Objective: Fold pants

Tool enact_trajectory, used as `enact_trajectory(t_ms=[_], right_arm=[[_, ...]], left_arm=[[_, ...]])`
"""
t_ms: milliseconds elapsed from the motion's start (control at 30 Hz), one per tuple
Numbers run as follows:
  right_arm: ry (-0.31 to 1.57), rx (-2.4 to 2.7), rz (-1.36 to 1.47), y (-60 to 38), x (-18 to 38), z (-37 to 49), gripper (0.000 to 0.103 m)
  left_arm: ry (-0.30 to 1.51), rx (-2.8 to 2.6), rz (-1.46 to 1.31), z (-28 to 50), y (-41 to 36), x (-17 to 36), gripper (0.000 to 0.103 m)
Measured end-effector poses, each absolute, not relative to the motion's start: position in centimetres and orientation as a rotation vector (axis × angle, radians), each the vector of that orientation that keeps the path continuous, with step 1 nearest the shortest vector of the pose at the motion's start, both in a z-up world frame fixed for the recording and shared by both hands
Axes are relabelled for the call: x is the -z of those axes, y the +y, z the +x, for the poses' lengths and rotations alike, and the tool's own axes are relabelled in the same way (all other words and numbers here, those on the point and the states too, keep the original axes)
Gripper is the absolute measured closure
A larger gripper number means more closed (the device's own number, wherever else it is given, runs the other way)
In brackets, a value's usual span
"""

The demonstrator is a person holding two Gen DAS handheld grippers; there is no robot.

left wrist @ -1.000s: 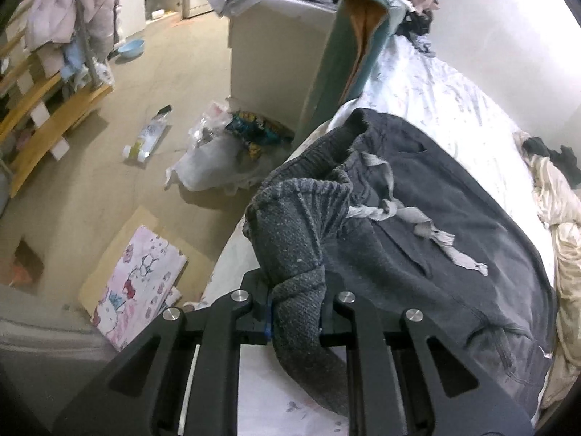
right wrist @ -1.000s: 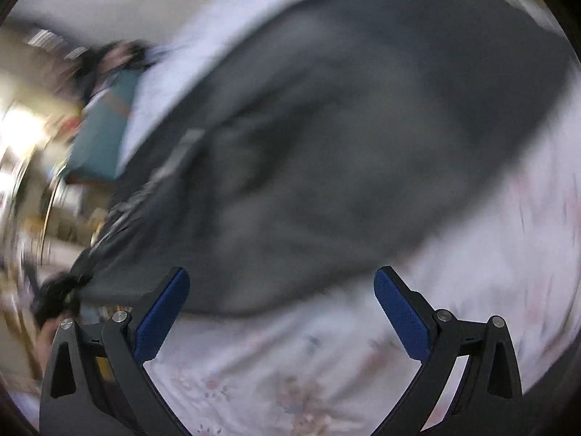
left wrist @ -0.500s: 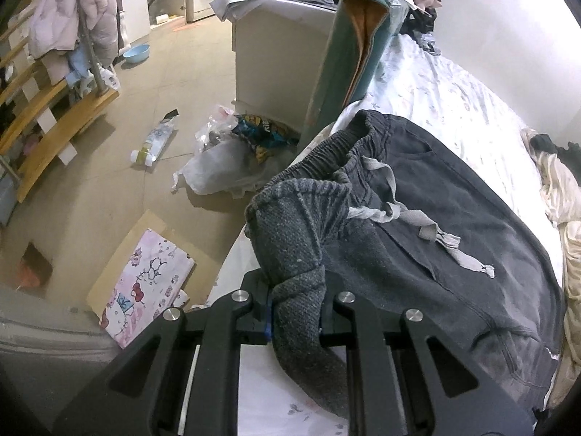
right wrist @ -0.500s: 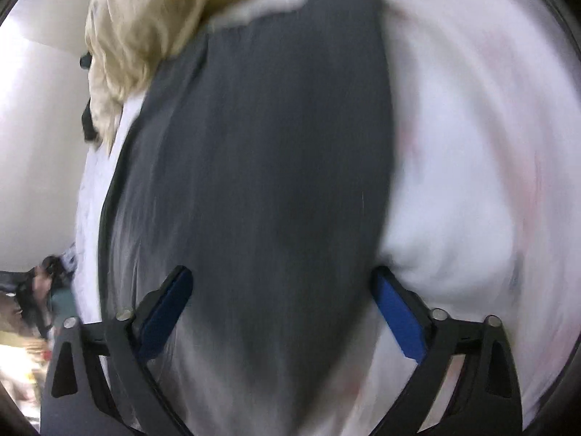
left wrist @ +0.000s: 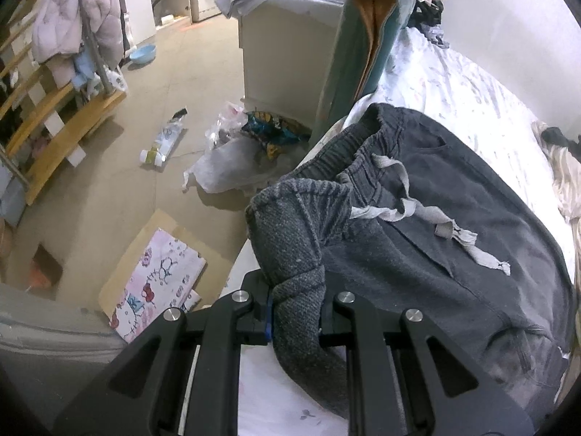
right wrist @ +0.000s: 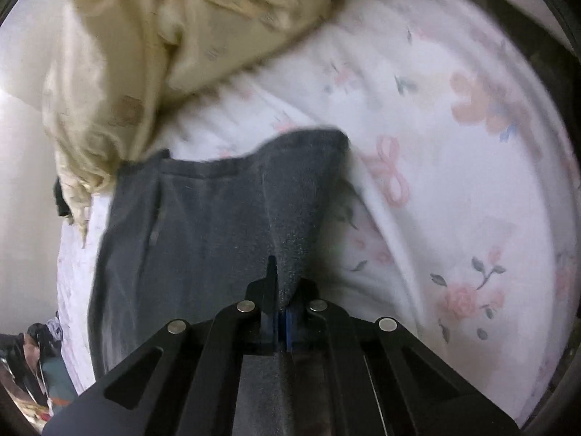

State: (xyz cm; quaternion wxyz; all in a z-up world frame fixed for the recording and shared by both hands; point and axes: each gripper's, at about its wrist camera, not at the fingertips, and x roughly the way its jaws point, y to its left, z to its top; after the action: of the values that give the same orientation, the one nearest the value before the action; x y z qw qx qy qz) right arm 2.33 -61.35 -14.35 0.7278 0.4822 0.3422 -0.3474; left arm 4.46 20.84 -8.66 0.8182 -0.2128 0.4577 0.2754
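Left wrist view: the black left gripper [left wrist: 295,310] fills the bottom edge, its jaws pinching a bunched fold of dark grey knitted pants [left wrist: 428,239] at the waistband end. The pants lie spread across a bed covered with a white floral sheet [left wrist: 468,83], stretching away to the right. The elastic waistband gapes open near the bed's edge, and a pale grey drawstring [left wrist: 417,214] trails loosely over the fabric. Beside the bed stands a tall rolled teal mat with an orange inner face [left wrist: 359,43], leaning against a cream cabinet [left wrist: 283,54] piled with clutter. On the beige floor lie a crumpled white plastic bag [left wrist: 228,167], an empty clear plastic bottle [left wrist: 163,141] on its side, and a pink cartoon-printed flat box [left wrist: 159,279] resting on brown cardboard. Farther off are a wooden rack, a pale pink puffy jacket [left wrist: 72,18] hanging from a pole, a blue basin and a white washing machine.

Right wrist view: the black right gripper [right wrist: 282,314] reaches in from the bottom, its jaws pressed together on a raised ridge of the pants' dark grey fabric [right wrist: 203,225] near the leg hem. The leg end lies flat on the floral sheet [right wrist: 454,145]. A crumpled cream-yellow cloth [right wrist: 145,43] lies at the upper left, overlapping the pants' far corner. The picture is slightly blurred.
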Motion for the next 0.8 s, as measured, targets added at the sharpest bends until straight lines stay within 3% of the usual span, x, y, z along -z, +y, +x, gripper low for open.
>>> enact_trajectory(t_ms=[367,800], right_arm=[[0.577,0.651,0.887,-60.1,0.6,5.8,0.102],[0.864,0.585,0.65,-60.3,2.0,24.2,0.102]], left_arm=[[0.971,-0.588,-0.53,4.9,22.1,4.9,0.091],[1.08,-0.537,-0.421,18.7,23.0,3.4,0.091]])
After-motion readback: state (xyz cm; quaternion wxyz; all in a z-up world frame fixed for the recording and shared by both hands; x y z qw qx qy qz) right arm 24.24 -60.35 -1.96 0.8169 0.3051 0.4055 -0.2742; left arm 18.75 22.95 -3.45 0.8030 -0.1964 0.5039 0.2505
